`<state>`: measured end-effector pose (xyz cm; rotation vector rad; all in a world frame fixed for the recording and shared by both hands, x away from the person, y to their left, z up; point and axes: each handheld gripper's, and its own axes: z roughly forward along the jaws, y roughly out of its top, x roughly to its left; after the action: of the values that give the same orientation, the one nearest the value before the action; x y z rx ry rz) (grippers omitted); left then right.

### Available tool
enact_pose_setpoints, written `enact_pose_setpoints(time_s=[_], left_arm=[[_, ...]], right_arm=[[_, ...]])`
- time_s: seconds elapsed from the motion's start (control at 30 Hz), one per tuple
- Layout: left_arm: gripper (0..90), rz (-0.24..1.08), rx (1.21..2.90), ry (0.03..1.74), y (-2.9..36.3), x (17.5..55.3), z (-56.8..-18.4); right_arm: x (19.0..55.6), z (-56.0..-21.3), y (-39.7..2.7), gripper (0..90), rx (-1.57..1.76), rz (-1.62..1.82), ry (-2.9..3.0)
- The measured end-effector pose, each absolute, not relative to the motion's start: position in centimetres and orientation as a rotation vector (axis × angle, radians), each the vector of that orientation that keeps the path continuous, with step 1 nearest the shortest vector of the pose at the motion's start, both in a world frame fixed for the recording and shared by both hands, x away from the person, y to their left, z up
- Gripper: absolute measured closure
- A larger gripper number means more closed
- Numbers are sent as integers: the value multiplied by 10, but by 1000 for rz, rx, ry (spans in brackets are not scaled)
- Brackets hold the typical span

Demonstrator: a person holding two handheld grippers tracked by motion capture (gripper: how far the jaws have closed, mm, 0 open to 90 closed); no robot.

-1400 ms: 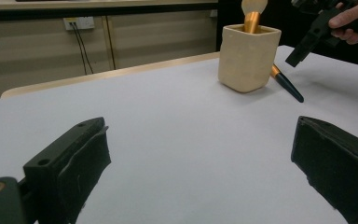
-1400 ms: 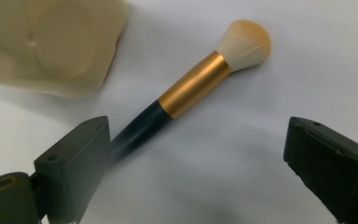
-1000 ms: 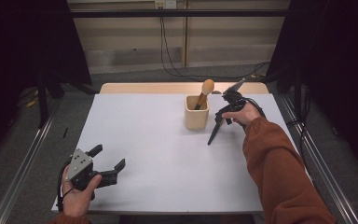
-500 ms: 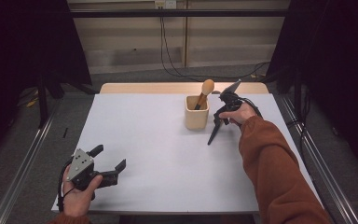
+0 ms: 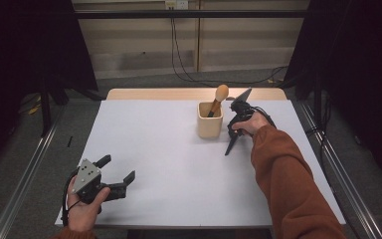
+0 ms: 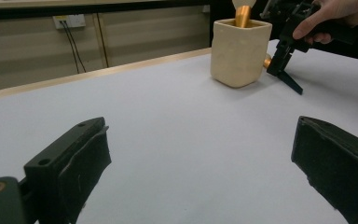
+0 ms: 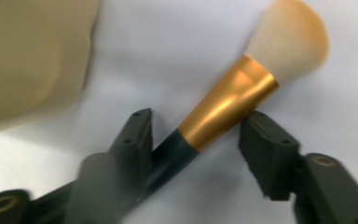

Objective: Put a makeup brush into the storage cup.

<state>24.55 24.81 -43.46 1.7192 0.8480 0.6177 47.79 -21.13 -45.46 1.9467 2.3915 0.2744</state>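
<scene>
High view, first: no brand, label or readable writing shows on anything on the white table (image 5: pixel 179 149), nor on the cup or brushes. The left gripper (image 5: pixel 117 172) rests near the table's front left corner, gripped by the person's left hand (image 5: pixel 82 206), with its grey plate on top and its jaws pointing toward the right edge. Left gripper view shows those jaws spread wide with bare tabletop between them, so that claw is released.

Near the back edge, right of centre, stands a beige cup (image 5: pixel 210 121) with a brush (image 5: pixel 218 97) leaning in it, bristles upward. Just beside the cup's right side, the right gripper (image 5: pixel 231 144) points steeply down at the table, held by the right hand (image 5: pixel 251 124); the orange-sleeved forearm runs to it from the front right corner.

Right gripper view shows a second makeup brush (image 7: pixel 228 109) lying on the table beside the cup, its gold ferrule and dark handle passing slantwise between the jaws. The jaws have just been closing; the left jaw meets the handle, while whether the right jaw presses the ferrule cannot be told for sure.
</scene>
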Motion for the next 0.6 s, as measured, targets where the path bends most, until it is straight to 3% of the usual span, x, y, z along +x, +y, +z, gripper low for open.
enact_pose_setpoints(time_s=[0.4, 0.6], left_arm=[[39, 617, 1717, 849, 248, 245, -435], [38, 617, 1722, 846, 248, 244, -435]], right_arm=[[479, -453, -221, 733, 1945, 230, 2379], [481, -453, -219, 748, 1909, 200, 2412]])
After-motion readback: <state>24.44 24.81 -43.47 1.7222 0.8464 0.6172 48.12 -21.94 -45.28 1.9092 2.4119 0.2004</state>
